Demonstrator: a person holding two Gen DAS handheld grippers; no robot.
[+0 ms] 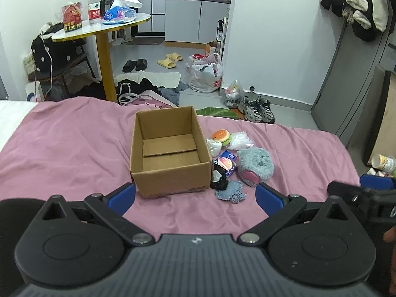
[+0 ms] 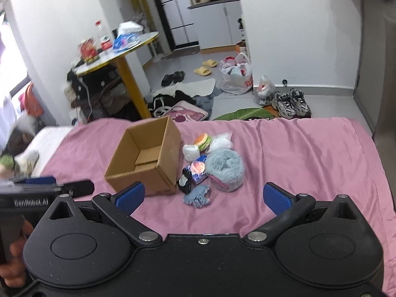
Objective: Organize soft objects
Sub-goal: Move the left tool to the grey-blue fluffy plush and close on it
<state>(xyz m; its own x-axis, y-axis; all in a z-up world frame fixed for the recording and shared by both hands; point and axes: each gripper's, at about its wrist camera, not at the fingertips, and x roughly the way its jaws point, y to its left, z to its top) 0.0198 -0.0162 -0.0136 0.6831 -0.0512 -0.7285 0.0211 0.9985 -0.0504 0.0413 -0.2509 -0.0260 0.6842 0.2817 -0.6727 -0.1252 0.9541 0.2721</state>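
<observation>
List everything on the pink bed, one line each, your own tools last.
open cardboard box: one, brown, nothing inside, centre of the pink bedsheet
burger-shaped squishy toy: one, orange and green, right of the box, far end of the pile
white soft roll: one, white, against the box's right wall
clear plastic bag: one, whitish, right of the burger
blue tissue packet: one, blue with pink print, middle of the pile
fluffy grey-blue slipper: one, pink inner, right edge of the pile
black-and-white soft item: one, near the box's front right corner
blue chenille cloth: one, nearest end of the pile
left gripper: one, black with blue pads, jaws open, holding nothing
right gripper: one, same colours, jaws open, holding nothing
</observation>
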